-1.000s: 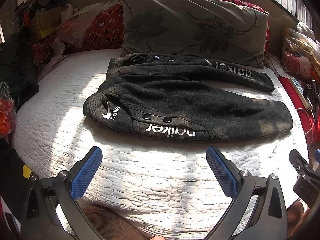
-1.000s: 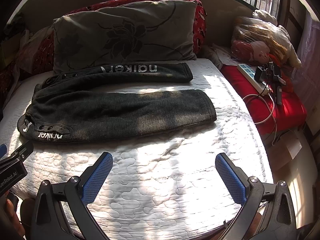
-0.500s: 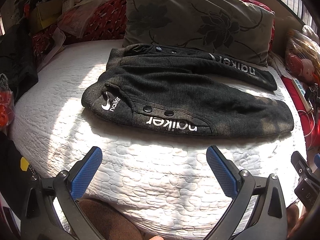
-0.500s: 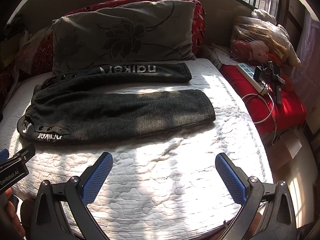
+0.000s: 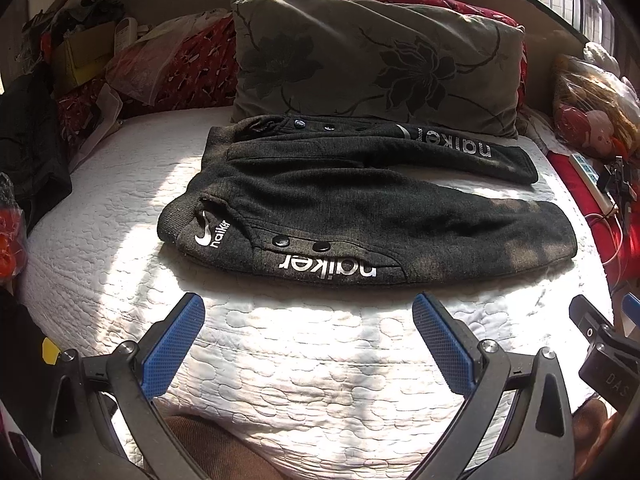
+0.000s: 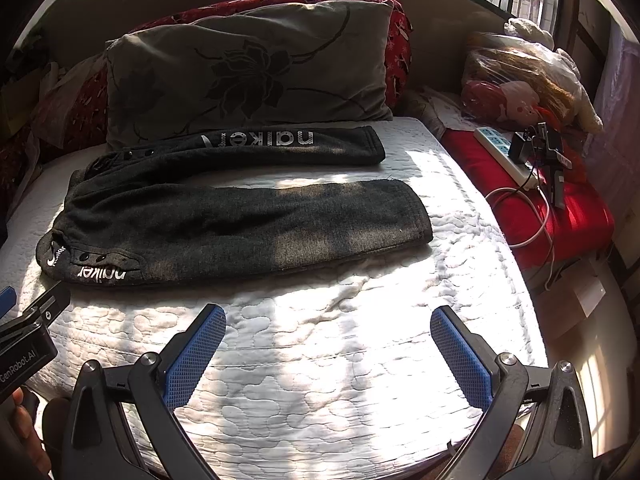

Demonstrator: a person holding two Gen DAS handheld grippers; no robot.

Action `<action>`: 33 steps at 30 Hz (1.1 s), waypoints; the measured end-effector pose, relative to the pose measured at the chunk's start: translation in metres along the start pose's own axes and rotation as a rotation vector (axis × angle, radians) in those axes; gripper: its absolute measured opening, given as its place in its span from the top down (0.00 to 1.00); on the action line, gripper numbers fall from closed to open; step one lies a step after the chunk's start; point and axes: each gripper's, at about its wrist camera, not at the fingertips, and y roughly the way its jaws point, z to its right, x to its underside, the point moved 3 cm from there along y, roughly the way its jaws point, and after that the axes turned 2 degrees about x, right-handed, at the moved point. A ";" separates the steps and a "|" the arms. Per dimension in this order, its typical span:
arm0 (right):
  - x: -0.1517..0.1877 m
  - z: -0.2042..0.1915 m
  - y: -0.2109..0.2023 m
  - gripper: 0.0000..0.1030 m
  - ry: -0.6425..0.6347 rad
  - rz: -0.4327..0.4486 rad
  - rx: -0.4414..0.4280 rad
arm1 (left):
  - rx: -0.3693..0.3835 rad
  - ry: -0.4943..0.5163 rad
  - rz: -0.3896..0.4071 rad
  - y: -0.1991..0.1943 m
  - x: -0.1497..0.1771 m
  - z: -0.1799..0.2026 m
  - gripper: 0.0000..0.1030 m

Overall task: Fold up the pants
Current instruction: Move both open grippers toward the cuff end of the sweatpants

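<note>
A white quilted mattress in patchy sunlight fills both views, with a window band seen at the upper right. The pants are laid flat across it just in front of a grey floral pillow, waistband to the left and the two legs spread apart in a V toward the right. The far leg touches the pillow's lower edge. The fabric is judged to be a thick, soft knit: limp, light, not slippery, likely to sag when lifted. A hold is best taken at the near waistband corner and at the near leg's cuff. The left gripper and the right gripper are held wide apart and empty, short of the pants. Right of the pillow a power strip with cables is seen on red cloth, clear of the garment; only the pillow crowds the far leg.
</note>
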 end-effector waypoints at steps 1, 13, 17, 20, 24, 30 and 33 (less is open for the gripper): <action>0.000 0.000 0.000 0.00 0.001 -0.001 -0.002 | -0.001 0.002 0.003 0.000 0.000 0.000 0.00; -0.001 -0.011 -0.005 0.00 -0.065 -0.014 -0.057 | -0.011 -0.013 -0.022 0.007 0.000 -0.004 0.00; -0.001 -0.017 -0.009 0.00 -0.098 0.009 -0.090 | -0.023 0.001 -0.031 0.011 0.000 -0.005 0.00; -0.002 -0.020 -0.008 0.00 -0.113 0.006 -0.093 | -0.027 0.012 -0.037 0.014 0.001 -0.006 0.00; -0.007 -0.022 0.003 0.00 -0.149 -0.048 -0.105 | -0.007 0.005 -0.087 0.022 -0.004 -0.013 0.00; -0.037 -0.013 0.031 0.00 -0.205 -0.178 -0.114 | 0.039 -0.035 -0.156 0.038 -0.038 -0.039 0.00; -0.050 -0.006 0.045 0.00 -0.231 -0.257 -0.090 | 0.011 -0.040 -0.130 0.040 -0.057 -0.053 0.00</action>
